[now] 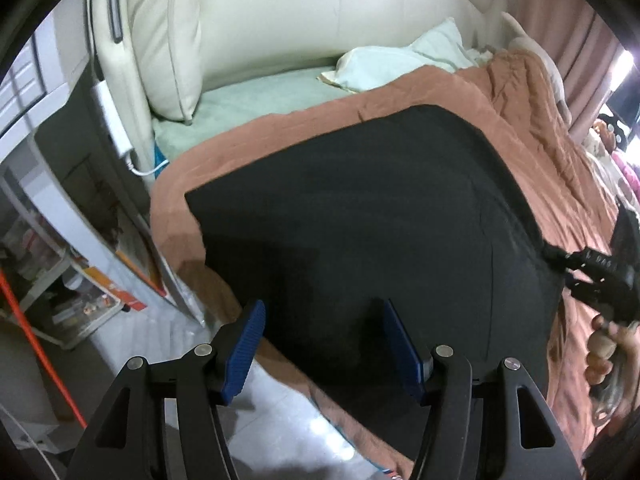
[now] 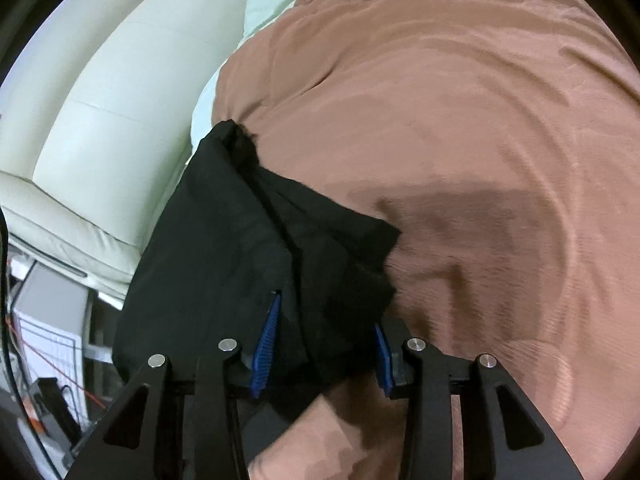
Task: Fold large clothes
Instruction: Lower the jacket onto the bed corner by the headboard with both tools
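With both jaws wide and gripping nothing, my left gripper (image 1: 324,346) and right gripper (image 2: 326,344) hovered over the black garment (image 1: 380,216), partly folded, bunched edge at two o'clock still left.

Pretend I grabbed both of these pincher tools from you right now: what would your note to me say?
Left gripper: open, holding nothing, hovering above the near edge of the black garment.
Right gripper: jaws apart with a bunched part of the garment between them; no firm pinch visible.
Garment: spread mostly flat on the brown blanket covering the bed.
Done: laid out; right side gathered up.
Left: probably grip that bunched side, fold it across, then smooth and finish the folds.
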The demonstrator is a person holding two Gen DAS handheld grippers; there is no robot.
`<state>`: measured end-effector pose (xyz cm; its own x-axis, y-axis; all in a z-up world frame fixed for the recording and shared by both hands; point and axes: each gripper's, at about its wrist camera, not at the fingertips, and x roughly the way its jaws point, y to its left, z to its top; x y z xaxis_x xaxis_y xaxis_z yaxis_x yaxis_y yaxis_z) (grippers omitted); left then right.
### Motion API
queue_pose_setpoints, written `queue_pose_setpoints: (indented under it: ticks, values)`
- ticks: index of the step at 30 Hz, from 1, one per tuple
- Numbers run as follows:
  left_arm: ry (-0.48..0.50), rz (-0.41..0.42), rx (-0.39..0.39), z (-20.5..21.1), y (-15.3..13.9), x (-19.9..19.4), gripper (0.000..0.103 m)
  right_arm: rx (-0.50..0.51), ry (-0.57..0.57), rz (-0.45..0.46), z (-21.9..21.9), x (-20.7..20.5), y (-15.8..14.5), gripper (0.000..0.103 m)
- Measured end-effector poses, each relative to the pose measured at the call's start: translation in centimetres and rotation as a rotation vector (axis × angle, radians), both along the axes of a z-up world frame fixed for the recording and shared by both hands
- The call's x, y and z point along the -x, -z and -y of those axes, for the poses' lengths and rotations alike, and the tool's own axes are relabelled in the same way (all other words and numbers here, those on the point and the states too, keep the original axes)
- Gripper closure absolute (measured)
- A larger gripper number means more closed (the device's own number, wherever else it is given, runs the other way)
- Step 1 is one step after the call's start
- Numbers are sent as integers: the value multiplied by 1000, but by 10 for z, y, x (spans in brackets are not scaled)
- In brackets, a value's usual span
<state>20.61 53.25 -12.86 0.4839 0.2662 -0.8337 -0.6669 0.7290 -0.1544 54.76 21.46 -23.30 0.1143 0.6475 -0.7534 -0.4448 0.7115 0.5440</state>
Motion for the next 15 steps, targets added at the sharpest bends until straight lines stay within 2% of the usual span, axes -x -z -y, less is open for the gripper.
queue_pose_setpoints:
  ticks: [4, 7, 9, 11, 15]
  values:
    - [-12, 32, -9, 10, -10, 8, 40, 37, 0, 101, 4, 11, -29, 64]
    - [-2, 39, -44, 21, -18, 9, 40, 43, -5, 196, 6, 22, -54, 64]
    - [18, 33, -47, 29, -18, 4, 39, 24, -32, 218, 3, 29, -63, 62]
    - [32, 29, -38, 36, -14, -1, 39, 0, -96, 226, -7, 40, -70, 61]
    - [47, 8, -27, 53, -1, -7, 38, 14, -217, 269, -31, 65, -72, 52]
